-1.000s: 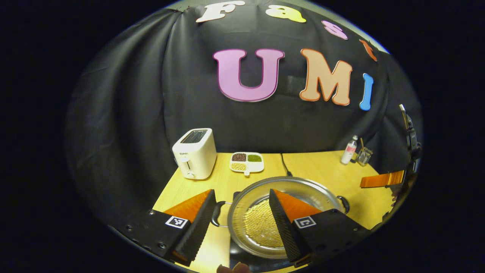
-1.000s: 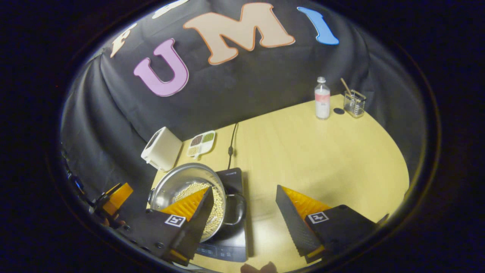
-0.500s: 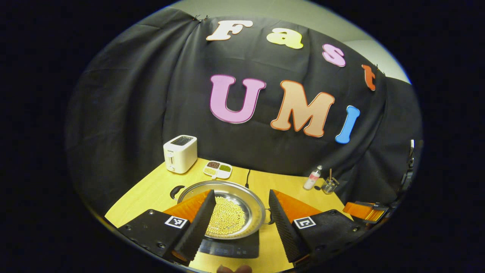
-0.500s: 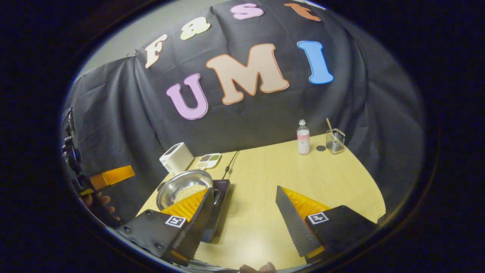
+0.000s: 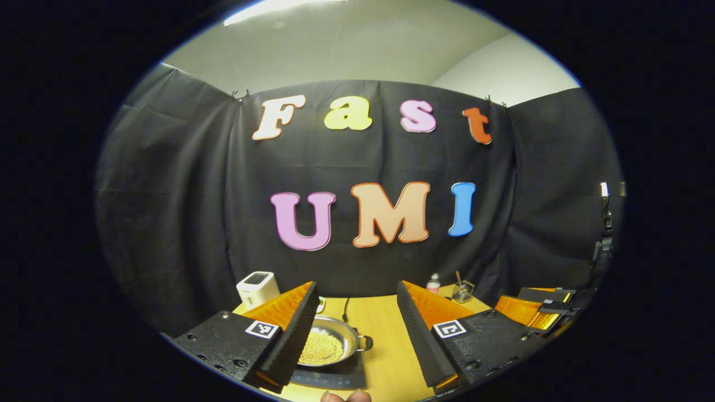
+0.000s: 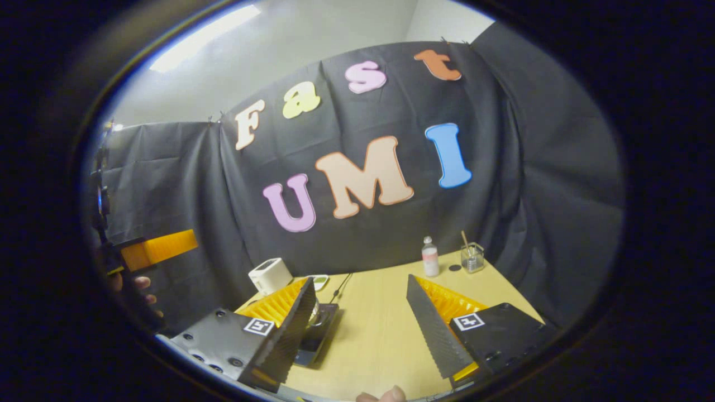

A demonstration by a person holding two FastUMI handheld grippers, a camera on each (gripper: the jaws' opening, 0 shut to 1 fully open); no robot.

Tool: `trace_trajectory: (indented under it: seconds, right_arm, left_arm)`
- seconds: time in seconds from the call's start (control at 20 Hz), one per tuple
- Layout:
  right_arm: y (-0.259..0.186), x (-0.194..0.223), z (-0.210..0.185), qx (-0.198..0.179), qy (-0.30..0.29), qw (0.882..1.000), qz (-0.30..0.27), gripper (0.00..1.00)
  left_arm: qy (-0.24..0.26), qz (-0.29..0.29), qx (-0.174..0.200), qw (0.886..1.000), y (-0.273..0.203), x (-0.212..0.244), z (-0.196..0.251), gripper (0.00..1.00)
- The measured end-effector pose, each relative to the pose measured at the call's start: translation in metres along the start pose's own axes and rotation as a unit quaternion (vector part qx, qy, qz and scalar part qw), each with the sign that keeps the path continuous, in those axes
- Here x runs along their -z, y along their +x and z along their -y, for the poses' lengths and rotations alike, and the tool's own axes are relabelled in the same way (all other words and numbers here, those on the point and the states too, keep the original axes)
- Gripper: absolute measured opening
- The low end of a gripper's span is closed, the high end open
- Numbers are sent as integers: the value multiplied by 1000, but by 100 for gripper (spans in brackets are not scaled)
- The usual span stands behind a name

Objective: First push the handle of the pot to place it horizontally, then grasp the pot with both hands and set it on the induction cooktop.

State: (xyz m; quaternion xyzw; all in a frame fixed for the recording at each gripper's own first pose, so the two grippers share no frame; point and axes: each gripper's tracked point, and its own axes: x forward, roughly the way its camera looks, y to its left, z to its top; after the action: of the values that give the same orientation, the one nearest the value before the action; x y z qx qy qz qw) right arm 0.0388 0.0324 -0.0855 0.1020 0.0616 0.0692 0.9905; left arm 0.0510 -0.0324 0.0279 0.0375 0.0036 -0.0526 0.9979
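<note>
Pot [image 5: 327, 347] sits on cooktop [image 5: 335, 378] — both grippers raised, jaws apart.

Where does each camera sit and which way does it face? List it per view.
Left gripper view: rides the left gripper, facing the booth wall over the pot on the cooktop; own fingers open.
Right gripper view: rides the right gripper, facing the wall across the table; own fingers open.
Shared: toaster, bottle, cooktop.
</note>
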Motion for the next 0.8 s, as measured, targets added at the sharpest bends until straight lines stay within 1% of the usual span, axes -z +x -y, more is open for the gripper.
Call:
trace_trajectory:
  seconds: [0.1, 0.15, 0.3, 0.4, 0.45, 0.55, 0.65, 0.7, 0.75, 0.8]
  right_arm:
    - [-26, -19, 2, 13, -24, 999, 36, 91]
    - [-41, -23, 2, 24, -36, 998, 43, 91]
    - [-76, -20, -6, 52, -73, 995, 40, 91]
    - [-94, -28, -8, 69, -96, 991, 54, 91]
    - [-104, -24, -12, 75, -101, 991, 55, 92]
    - [-117, -15, -20, 74, -109, 990, 52, 92]
    - [-124, -4, -24, 73, -126, 989, 33, 92]
    - [-125, -8, -27, 76, -127, 988, 32, 92]
    - [-124, -18, -31, 79, -119, 989, 41, 92]
    - [-123, -27, -36, 80, -111, 989, 53, 92]
  left_arm:
    - [9, 22, 12, 1000, -17, -10, 4, 83]
    - [11, 29, 13, 999, -25, -14, 2, 83]
    - [8, 46, 7, 999, -54, -17, -14, 83]
    - [-3, 40, 10, 999, -68, -5, -18, 82]
    - [-12, 36, 14, 999, -76, 2, -19, 82]
    - [-31, 49, 15, 998, -87, 3, -20, 82]
    - [-35, 33, 1, 999, -97, 12, -30, 82]
    - [-31, 33, 2, 999, -102, 9, -30, 87]
    - [-22, 37, 7, 999, -105, 3, -28, 82]
    - [-11, 44, 10, 999, -107, -2, -28, 87]
